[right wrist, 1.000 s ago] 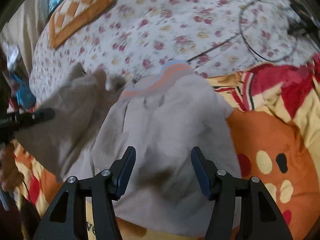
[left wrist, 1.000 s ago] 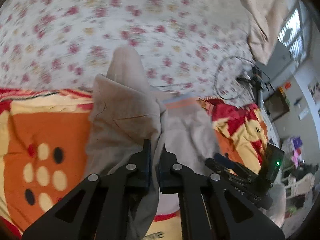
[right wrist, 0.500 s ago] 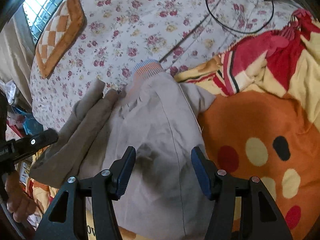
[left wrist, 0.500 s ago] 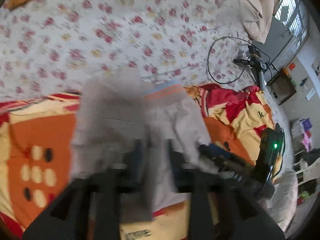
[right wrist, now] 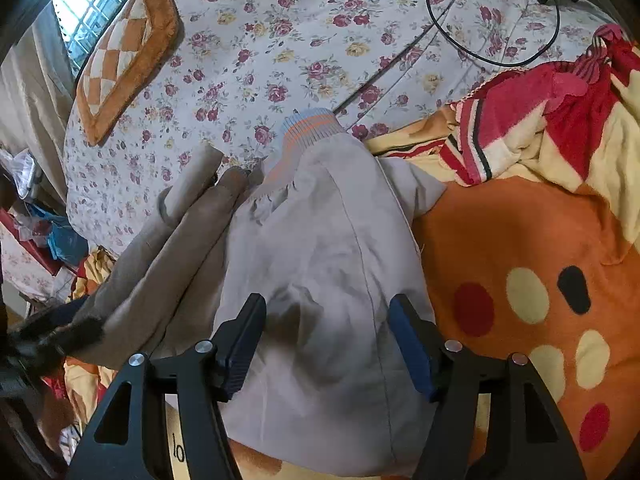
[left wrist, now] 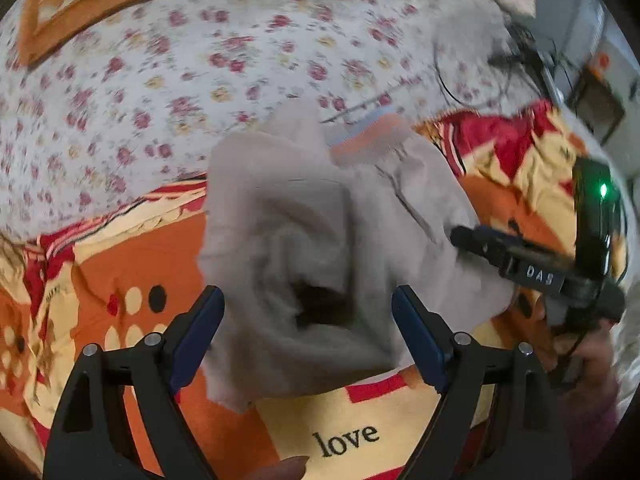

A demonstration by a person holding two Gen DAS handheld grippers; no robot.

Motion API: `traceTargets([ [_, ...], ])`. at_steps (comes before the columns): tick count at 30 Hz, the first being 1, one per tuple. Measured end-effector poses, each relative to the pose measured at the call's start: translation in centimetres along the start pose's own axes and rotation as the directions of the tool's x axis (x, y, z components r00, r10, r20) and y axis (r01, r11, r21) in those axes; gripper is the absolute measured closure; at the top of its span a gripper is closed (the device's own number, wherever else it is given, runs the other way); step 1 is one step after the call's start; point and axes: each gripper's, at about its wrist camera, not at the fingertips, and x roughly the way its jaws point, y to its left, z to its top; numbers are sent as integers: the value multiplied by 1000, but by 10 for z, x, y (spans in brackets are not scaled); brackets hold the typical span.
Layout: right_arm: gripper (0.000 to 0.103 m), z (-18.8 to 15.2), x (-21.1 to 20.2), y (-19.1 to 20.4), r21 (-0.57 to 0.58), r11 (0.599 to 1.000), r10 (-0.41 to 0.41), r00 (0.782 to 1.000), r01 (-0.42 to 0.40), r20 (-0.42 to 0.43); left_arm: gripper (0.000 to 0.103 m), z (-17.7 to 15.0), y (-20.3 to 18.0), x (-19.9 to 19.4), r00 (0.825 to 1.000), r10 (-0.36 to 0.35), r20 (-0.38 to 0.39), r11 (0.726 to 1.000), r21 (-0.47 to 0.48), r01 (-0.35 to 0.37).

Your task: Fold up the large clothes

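Note:
A grey-beige garment [left wrist: 320, 240] with a blue and orange ribbed cuff [left wrist: 368, 136] lies bunched on an orange, red and cream blanket [left wrist: 132, 256]. My left gripper [left wrist: 308, 320] is open just above its near folded edge, holding nothing. In the right wrist view the garment [right wrist: 328, 264] lies flatter, its cuff [right wrist: 308, 128] pointing away, with a folded flap [right wrist: 176, 240] at left. My right gripper [right wrist: 326, 332] is open over the garment's near part. The right gripper also shows in the left wrist view [left wrist: 532, 268] at the garment's right edge.
A floral bedsheet [right wrist: 304, 40] covers the bed beyond the blanket. An orange checked cushion [right wrist: 124, 52] lies at far left. A black cable [right wrist: 492, 28] loops at far right. Clutter [right wrist: 52, 236] sits off the bed's left edge.
My left gripper opened and let go of the garment fold, which dropped onto the blanket. The right gripper stayed open and pulled back a little over the garment.

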Motion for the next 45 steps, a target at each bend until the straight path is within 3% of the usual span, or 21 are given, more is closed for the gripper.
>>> traceTargets([
  [7, 37, 0, 0, 5, -30, 1000, -10, 1000, 10, 6, 17, 16, -17, 18, 985, 171, -11, 983, 69, -170],
  [12, 38, -5, 5, 15, -113, 987, -115, 993, 117, 20, 17, 24, 2, 49, 968, 243, -55, 970, 11, -243],
  [13, 38, -5, 5, 15, -121, 984, -126, 992, 127, 20, 23, 23, 4, 53, 968, 246, -60, 969, 3, -246],
  [14, 38, -5, 5, 15, -119, 985, -121, 992, 122, 19, 40, 22, 7, 56, 967, 247, -65, 969, -6, -248],
  [17, 38, -2, 1, 10, -95, 990, -102, 994, 104, 25, 73, 18, 10, 55, 973, 225, -49, 973, -44, -227],
  [19, 38, 1, -4, 5, -70, 992, -98, 994, 101, 42, 83, 20, 8, 48, 976, 215, -25, 975, -45, -216],
  [23, 38, 7, -15, -11, -1, 993, -117, 990, 117, 73, 89, 29, 7, 27, 997, 71, -7, 992, -104, -72],
  [26, 38, 10, -19, -26, 58, 989, -142, 988, 138, 68, 91, 44, 0, 5, 998, -46, 38, 989, -137, 51],
  [29, 38, 13, -23, -39, 108, 984, -151, 986, 143, 69, 91, 60, -12, -9, 986, -145, 82, 975, -156, 156],
  [32, 38, 15, -29, -46, 132, 982, -149, 985, 137, 83, 92, 75, -30, -3, 978, -188, 92, 965, -167, 202],
  [35, 38, 17, -30, -52, 154, 977, -161, 983, 147, 85, 92, 81, -48, 27, 961, -268, 61, 939, -207, 275],
  [40, 38, 19, -27, -73, 225, 962, -173, 982, 154, 69, 90, 65, -78, 81, 943, -331, -25, 921, -225, 317],
  [42, 38, 20, -28, -82, 250, 955, -183, 981, 161, 69, 79, 61, -77, 73, 935, -355, -2, 916, -201, 348],
  [43, 37, 19, -29, -84, 259, 953, -183, 981, 159, 71, 61, 60, -75, 65, 925, -381, 5, 908, -185, 375],
  [45, 37, 19, -31, -86, 274, 951, -173, 982, 146, 80, 39, 54, -67, 40, 884, -468, 4, 870, -171, 462],
])
